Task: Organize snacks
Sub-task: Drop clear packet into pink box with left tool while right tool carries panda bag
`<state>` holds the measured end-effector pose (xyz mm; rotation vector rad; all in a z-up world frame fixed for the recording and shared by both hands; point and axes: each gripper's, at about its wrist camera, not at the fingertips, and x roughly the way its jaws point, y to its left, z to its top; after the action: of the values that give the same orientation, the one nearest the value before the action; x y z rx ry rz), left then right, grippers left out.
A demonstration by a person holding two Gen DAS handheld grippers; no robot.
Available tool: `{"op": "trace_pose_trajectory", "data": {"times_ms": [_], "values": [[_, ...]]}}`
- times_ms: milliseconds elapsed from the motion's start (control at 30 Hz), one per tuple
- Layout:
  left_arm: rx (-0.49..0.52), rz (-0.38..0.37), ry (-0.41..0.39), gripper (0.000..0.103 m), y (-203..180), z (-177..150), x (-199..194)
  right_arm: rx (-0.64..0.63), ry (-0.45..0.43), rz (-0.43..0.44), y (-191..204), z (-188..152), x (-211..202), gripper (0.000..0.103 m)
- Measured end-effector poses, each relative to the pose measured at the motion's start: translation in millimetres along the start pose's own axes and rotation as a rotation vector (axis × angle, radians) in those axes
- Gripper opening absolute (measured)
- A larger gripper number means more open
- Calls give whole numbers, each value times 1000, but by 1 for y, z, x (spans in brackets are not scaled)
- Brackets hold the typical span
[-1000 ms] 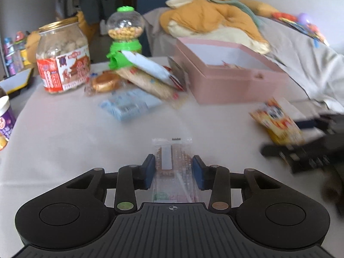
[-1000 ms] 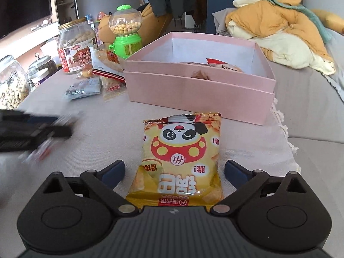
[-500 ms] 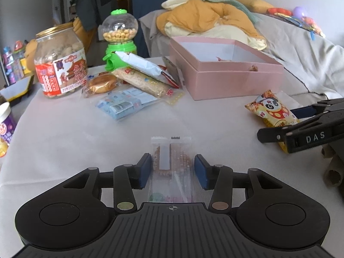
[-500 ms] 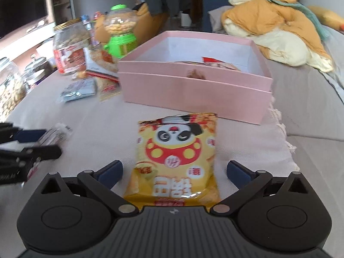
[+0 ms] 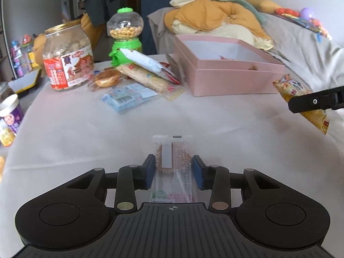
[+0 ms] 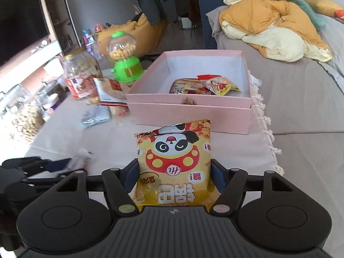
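Note:
My left gripper is shut on a clear-wrapped biscuit packet, held just above the white tablecloth. My right gripper is shut on a yellow panda snack bag and holds it lifted off the table, in front of the open pink box. The pink box holds a few snack packets. In the left wrist view the panda bag and a right finger show at the right, next to the pink box.
A pile of loose snack packets lies left of the box. A labelled nut jar and a green candy dispenser stand behind it. Cups stand at the left table edge. A sofa with clothes lies beyond.
My right gripper has closed on the panda bag and lifted it off the table. My left gripper still holds the biscuit packet and has barely moved.

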<state>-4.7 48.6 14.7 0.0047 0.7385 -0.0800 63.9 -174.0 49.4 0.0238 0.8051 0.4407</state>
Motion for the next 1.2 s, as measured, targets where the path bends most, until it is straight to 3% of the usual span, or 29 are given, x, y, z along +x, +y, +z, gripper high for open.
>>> {"op": "trace_pose_trajectory", "data": {"times_ms": [133, 367, 500, 567, 700, 833, 900, 1033, 1100, 1167, 1200], "values": [[2, -54, -63, 42, -11, 19, -19, -54, 9, -36, 0, -10, -14, 68], [-13, -152, -269, 43, -37, 115, -48, -78, 24, -69, -9, -18, -16, 69], [-64, -207, -347, 45, -50, 157, -17, -69, 30, -60, -8, -18, -10, 69], [-109, -236, -392, 46, -51, 168, 21, -80, 38, -62, -6, -20, -6, 69], [-119, -136, -208, 43, -54, 168, 98, -105, 46, -107, 1, -25, 1, 69], [-262, -120, -141, 43, -38, 157, 110, -96, 42, -98, -2, -32, -3, 69], [-285, -144, -134, 43, -28, 154, 107, -96, 49, -104, -3, -32, -1, 69], [-264, -283, -144, 43, -9, 145, 96, -80, 55, -126, -3, -25, 6, 69], [-278, -287, -128, 41, 0, 135, 90, -75, 42, -131, -2, -22, 4, 69], [-280, -296, -143, 31, 11, 126, 79, -64, 19, -132, -3, -16, 0, 69], [-279, -281, -152, 32, 16, 123, 72, -55, 11, -122, -5, -11, -2, 69]]}}
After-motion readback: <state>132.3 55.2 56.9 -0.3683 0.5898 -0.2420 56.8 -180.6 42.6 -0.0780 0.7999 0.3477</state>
